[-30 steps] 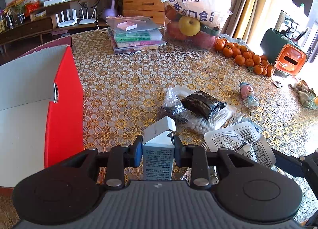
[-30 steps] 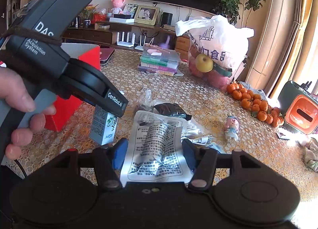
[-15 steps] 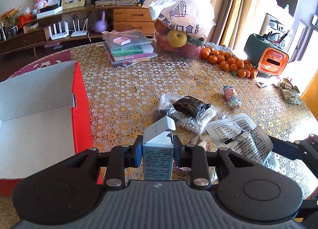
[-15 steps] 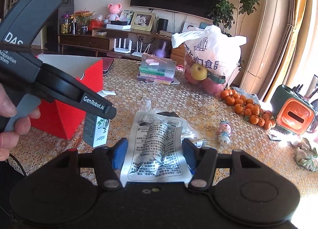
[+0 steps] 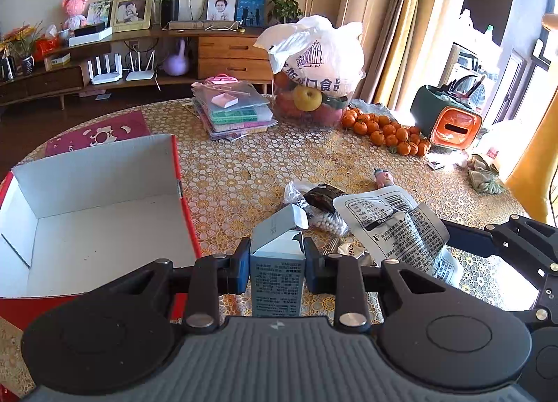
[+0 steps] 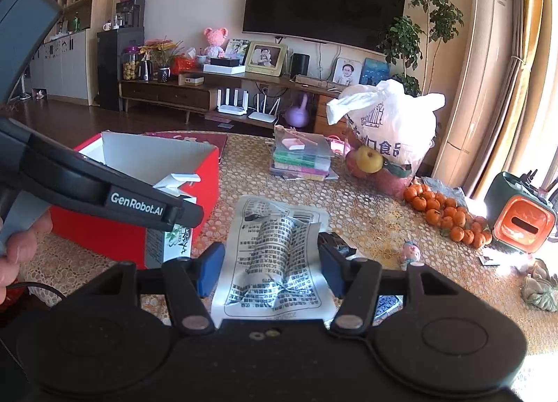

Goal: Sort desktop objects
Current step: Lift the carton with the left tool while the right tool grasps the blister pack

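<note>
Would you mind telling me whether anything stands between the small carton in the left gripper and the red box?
Nothing visible does. The left gripper holds the carton just right of the red box, whose open top is unobstructed and whose near wall is the only edge to clear.

At the left of the right wrist view, white lettering "GenRobot.AI" stands on the black arm of the left gripper, while the white plastic bag at upper right bears dark Chinese characters, of which "口食" can be made out.
</note>
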A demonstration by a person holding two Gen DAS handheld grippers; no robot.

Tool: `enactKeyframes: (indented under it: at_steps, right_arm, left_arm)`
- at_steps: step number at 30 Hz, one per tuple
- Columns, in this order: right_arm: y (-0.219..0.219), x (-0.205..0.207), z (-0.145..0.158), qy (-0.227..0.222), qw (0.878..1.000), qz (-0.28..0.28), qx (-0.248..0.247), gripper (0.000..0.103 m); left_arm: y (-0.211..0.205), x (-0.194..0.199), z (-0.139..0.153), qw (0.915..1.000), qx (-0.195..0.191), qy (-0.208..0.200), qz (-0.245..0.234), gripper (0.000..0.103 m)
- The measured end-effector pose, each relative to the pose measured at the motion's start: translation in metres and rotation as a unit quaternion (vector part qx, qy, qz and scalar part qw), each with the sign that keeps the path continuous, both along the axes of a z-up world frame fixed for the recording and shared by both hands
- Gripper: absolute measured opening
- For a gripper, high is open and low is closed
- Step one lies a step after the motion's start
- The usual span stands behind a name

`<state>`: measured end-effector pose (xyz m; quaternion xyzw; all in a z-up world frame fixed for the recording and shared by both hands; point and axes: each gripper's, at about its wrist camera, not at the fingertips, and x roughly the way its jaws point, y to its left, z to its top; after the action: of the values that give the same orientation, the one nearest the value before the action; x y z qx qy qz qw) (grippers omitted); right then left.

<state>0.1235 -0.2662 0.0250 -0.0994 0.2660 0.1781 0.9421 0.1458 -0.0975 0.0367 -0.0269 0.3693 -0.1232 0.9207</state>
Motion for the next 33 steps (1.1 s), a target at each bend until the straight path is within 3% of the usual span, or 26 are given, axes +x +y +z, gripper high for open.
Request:
enactKeyframes:
  at_steps: [16, 33]
  right_arm:
    - [0.082, 0.002, 0.027, -0.011, 0.997, 0.074, 0.004, 0.059]
    - [0.163, 0.045, 0.013, 0.006, 0.994, 0.112, -0.015, 0.059]
  left_arm:
    - [0.100, -0.027, 0.036, 0.9981, 0.014, -0.032, 0.050, 0.029]
    - [0.189, 0.012, 0.026, 0.9947, 0.042, -0.014, 0.093, 0.029]
